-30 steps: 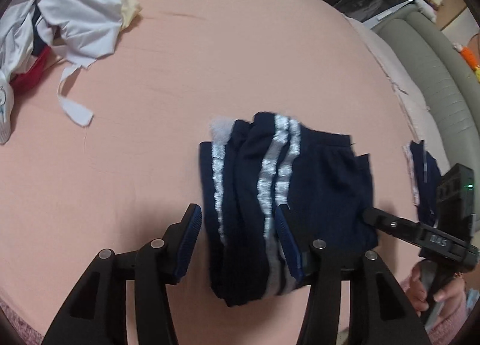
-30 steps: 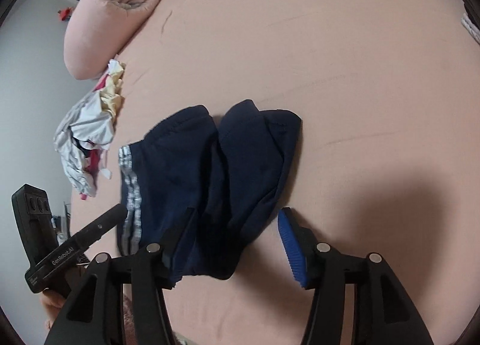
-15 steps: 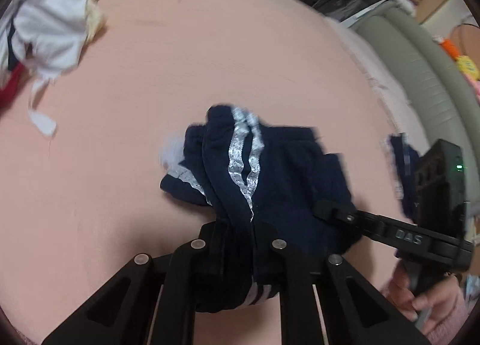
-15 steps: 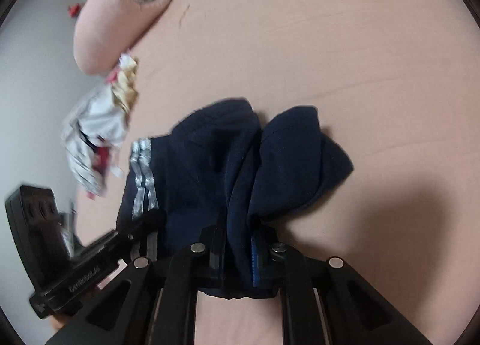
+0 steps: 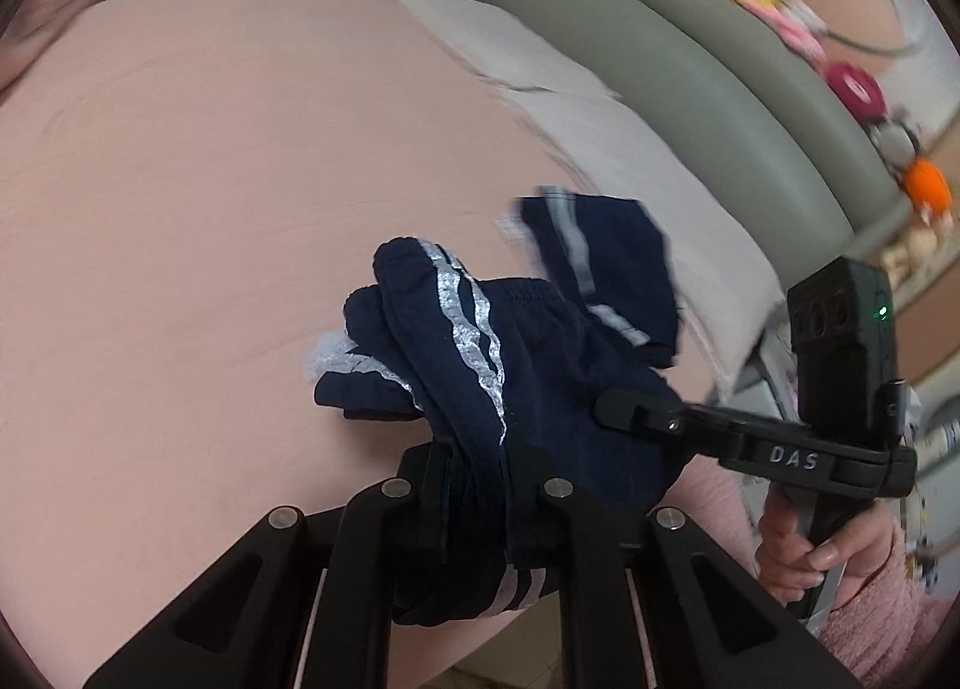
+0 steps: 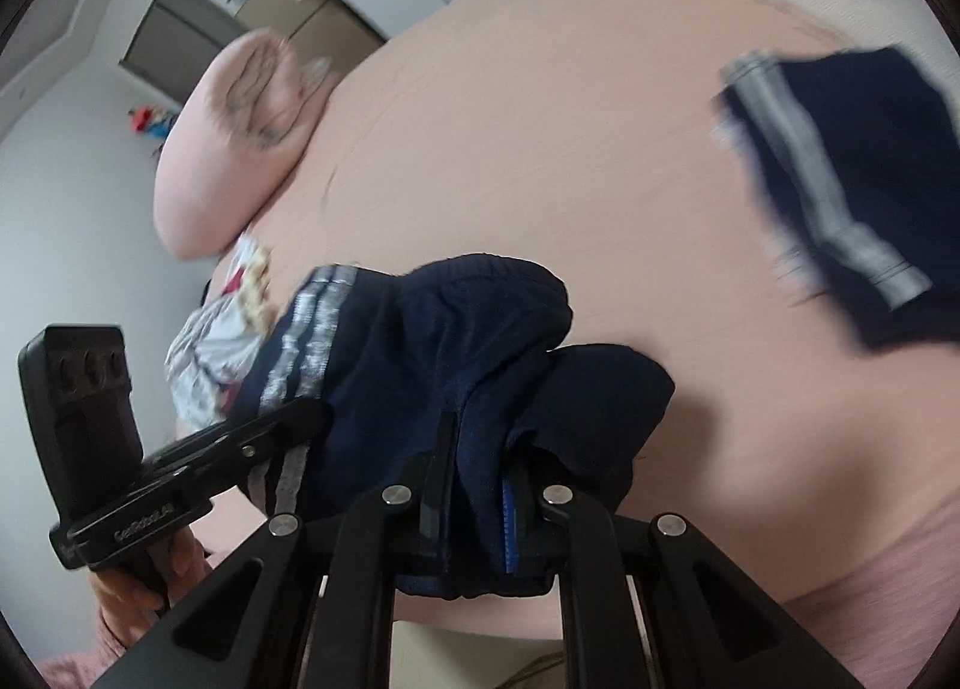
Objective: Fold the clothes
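Pink bed (image 5: 210, 161) below – both grippers (image 5: 477, 488) (image 6: 477, 503) pinch soft, floppy navy shorts (image 5: 540, 389) by one bunched edge – light, likely sags.

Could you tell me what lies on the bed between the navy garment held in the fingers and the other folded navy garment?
In the right wrist view, only bare pink sheet lies between the held garment and the folded garment.

Soft, even daylight fills the room, and the pink bed (image 5: 210, 179) looks bright without glare. Motion blur smears the far folded navy garment (image 6: 840, 191) and the headboard (image 5: 690, 77). Fisheye curving bends everything, with dark corners.
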`<state>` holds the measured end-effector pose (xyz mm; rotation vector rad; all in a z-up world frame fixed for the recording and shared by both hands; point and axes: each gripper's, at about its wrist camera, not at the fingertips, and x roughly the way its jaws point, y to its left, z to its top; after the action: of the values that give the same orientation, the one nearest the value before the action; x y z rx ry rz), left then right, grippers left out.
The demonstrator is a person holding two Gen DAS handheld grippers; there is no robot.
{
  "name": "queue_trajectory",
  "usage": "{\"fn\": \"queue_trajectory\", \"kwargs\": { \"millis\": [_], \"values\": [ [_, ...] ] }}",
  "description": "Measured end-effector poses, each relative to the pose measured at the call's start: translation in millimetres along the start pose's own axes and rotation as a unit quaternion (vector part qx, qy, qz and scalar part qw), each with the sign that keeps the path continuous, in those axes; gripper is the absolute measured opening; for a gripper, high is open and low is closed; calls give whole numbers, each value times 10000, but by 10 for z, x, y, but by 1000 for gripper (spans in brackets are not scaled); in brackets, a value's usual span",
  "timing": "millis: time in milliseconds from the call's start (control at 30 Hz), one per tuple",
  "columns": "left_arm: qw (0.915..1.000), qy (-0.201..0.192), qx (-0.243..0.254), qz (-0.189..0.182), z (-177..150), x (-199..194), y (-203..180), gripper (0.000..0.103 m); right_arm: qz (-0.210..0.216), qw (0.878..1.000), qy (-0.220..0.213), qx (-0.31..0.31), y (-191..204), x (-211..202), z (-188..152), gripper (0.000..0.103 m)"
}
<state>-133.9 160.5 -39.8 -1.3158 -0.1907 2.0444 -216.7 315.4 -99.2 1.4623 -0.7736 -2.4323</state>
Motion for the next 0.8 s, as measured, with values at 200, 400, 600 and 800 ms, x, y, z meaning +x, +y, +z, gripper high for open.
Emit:
{"fn": "queue_trajectory", "kwargs": {
  "millis": [200, 400, 600, 800],
  "values": [
    [9975, -157, 664, -202, 581, 153, -802, 10, -462, 9972, -583, -37, -683, -861, 669, 10],
    [9958, -435, 739, -318, 996, 532, -1196, 10, -802, 9913, -1000, -299, -1300, -1391, 1171, 10],
    [9955, -279, 900, -17, 940, 1454, -1367, 10, -1333, 9878, -693, -410, -2136, -966, 1187, 11],
    [9948, 690, 597, 447, 627, 2093, -1014, 15, -795, 9960, 274, 311, -2813, -397, 1044, 16]
  ]
}}
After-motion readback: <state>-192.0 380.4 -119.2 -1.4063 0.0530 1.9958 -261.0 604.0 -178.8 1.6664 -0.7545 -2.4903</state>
